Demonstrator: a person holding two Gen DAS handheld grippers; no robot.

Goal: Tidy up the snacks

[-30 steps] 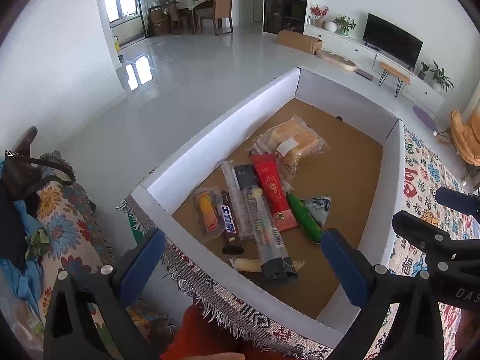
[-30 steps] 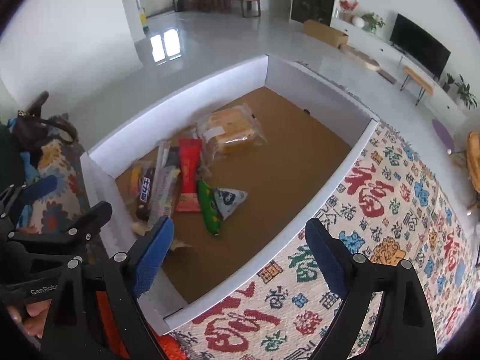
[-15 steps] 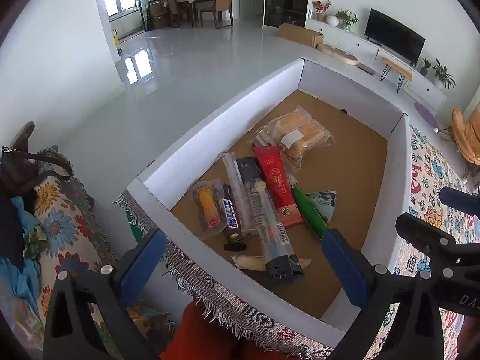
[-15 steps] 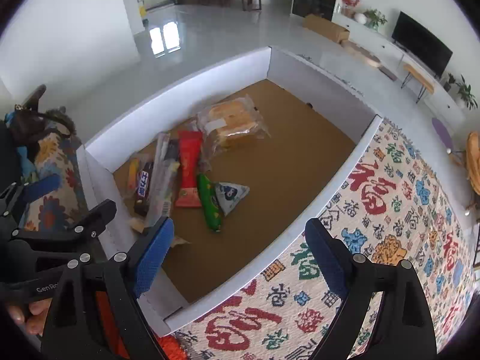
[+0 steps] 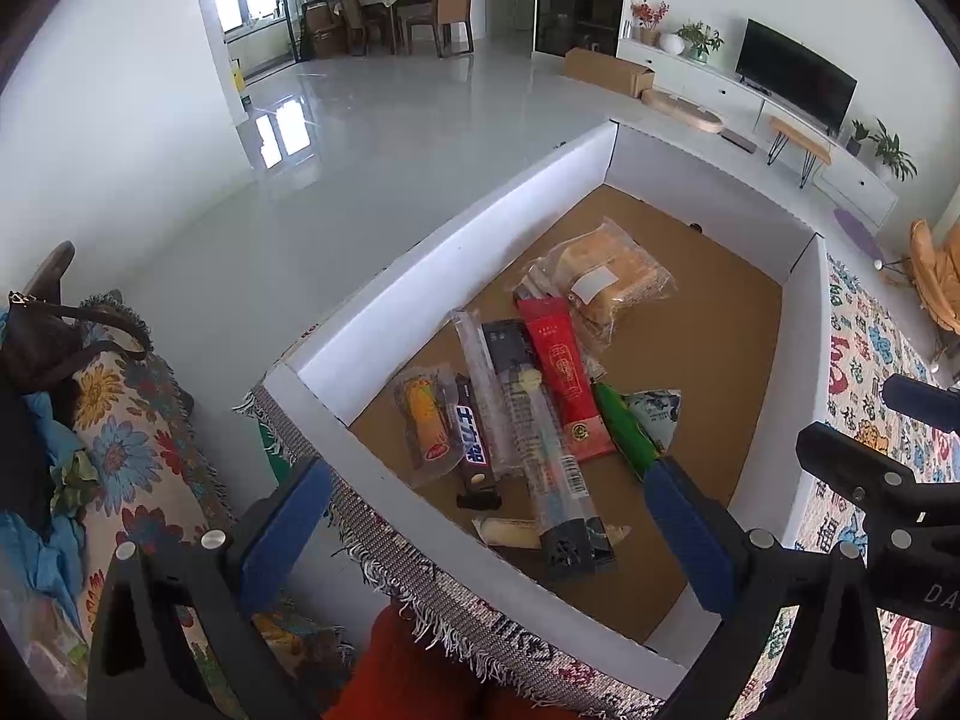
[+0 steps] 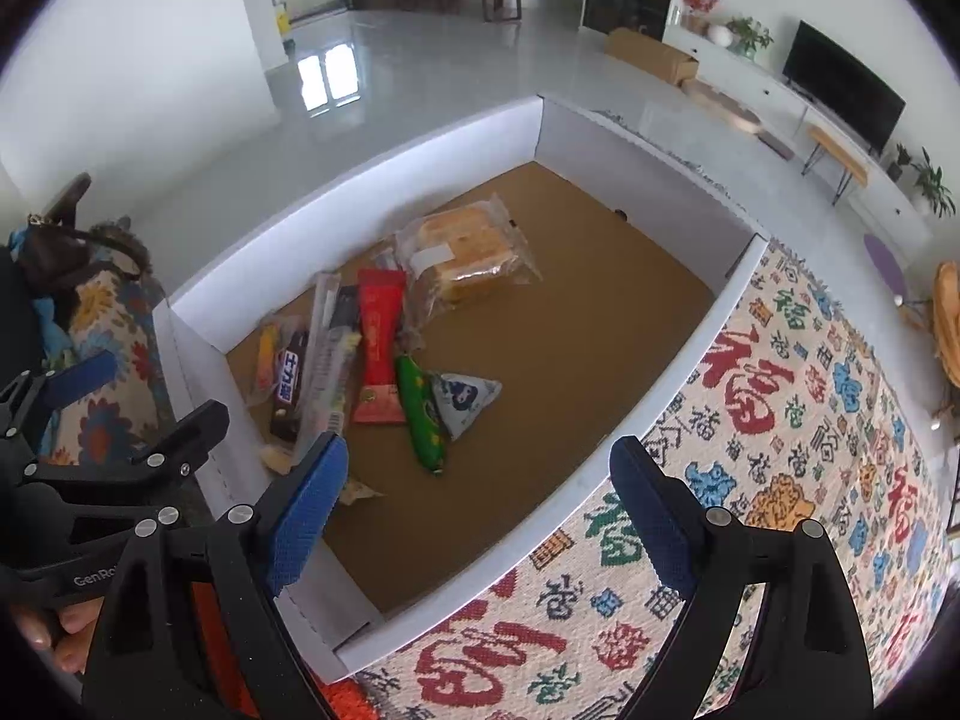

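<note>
Crinkly plastic-wrapped snack packets lie clustered at the left of the white-walled cardboard tray — light, slippery, crushable; pinch mid-length. Left gripper and right gripper hover wide, empty.

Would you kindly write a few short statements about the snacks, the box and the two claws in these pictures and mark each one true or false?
1. The left claw grips the green snack stick. False: it is open and holds nothing.
2. The clear-wrapped yellow bread pack lies inside the white-walled cardboard box. True.
3. The long red sachet lies on the patterned woven cloth. False: it lies on the box floor.
4. The right claw is open. True.
5. The small white triangular packet lies beside the green snack stick. True.
</note>
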